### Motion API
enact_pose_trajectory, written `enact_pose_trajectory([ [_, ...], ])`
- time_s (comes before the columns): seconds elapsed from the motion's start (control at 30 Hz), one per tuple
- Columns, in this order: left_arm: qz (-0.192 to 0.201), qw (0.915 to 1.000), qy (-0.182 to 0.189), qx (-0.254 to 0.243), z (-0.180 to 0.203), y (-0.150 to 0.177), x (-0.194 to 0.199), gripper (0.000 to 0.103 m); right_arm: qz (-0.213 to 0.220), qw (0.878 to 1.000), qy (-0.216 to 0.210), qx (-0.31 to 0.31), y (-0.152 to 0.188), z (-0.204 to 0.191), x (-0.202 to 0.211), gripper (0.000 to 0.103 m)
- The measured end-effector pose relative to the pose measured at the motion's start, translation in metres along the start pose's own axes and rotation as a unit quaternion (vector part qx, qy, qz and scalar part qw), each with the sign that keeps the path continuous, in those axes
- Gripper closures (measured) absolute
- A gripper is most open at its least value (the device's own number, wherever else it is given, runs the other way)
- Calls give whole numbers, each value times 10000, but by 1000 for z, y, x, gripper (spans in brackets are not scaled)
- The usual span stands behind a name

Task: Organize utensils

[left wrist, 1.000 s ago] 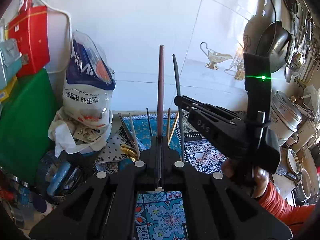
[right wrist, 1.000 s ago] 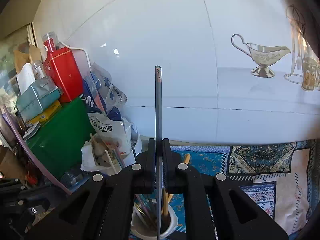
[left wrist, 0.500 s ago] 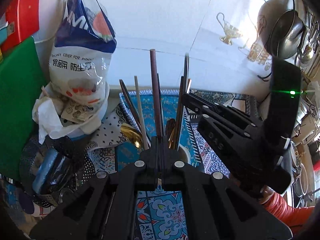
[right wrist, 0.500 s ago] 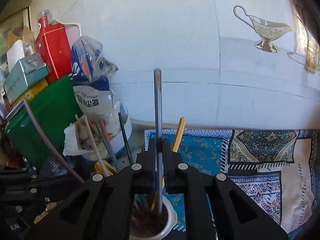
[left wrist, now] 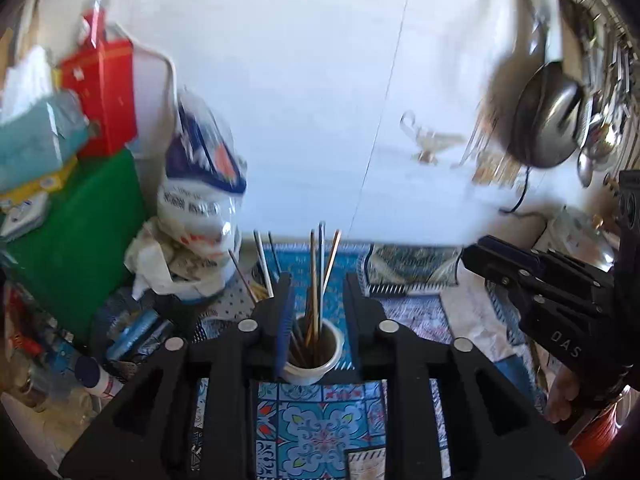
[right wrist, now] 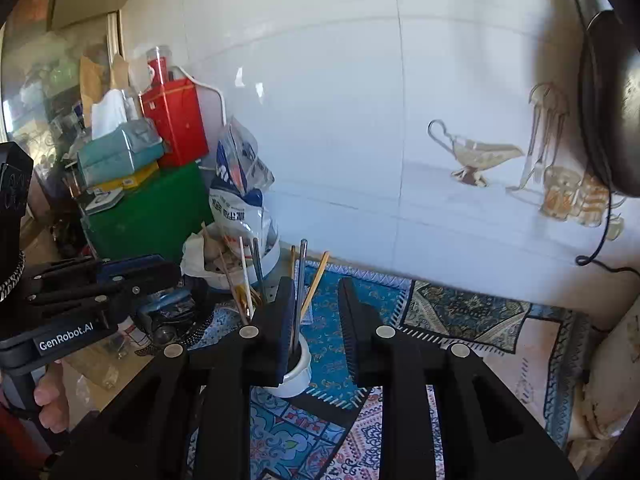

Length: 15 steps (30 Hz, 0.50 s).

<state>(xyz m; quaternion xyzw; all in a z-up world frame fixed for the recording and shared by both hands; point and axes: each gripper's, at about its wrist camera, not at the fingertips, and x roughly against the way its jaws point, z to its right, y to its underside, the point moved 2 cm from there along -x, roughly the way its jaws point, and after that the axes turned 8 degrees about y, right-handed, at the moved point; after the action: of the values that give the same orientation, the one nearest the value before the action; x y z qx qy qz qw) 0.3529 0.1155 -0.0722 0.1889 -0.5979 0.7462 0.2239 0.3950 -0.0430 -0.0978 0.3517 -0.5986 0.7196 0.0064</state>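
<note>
A white cup [left wrist: 308,376] stands on the patterned cloth and holds several chopsticks [left wrist: 316,272], wooden and metal, upright. My left gripper [left wrist: 318,284] hovers just above and behind the cup. Its jaws are opening and nothing is pressed between them. In the right wrist view the same cup [right wrist: 300,376] sits below my right gripper [right wrist: 316,286], whose jaws are also opening. A grey metal chopstick [right wrist: 302,276] rises from the cup close to its left finger, free of the pads. Each gripper shows in the other's view: right gripper [left wrist: 472,256], left gripper [right wrist: 164,270].
A plastic bag [left wrist: 200,200], a green box [left wrist: 80,240] and a red tin [left wrist: 104,92] crowd the left. A second holder with utensils [right wrist: 244,280] stands left of the cup. A wok [left wrist: 548,116] hangs at right on the white tiled wall.
Both grippers were shut on a chopstick each and lowered them into the cup. Now both jaws stand apart, the chopsticks rest in the cup, and both grippers have drawn back and up.
</note>
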Motion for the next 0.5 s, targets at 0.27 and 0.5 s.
enact_pose_trajectory([
  [0.27, 1318, 9901, -252, -419, 64, -3, 117, 65, 1022, 9945, 6, -242, -9, 11, 120, 79],
  [0.5, 1972, 9773, -324, -700, 98, 28, 191, 54, 1570, 9864, 408, -280, 20, -13, 192, 63],
])
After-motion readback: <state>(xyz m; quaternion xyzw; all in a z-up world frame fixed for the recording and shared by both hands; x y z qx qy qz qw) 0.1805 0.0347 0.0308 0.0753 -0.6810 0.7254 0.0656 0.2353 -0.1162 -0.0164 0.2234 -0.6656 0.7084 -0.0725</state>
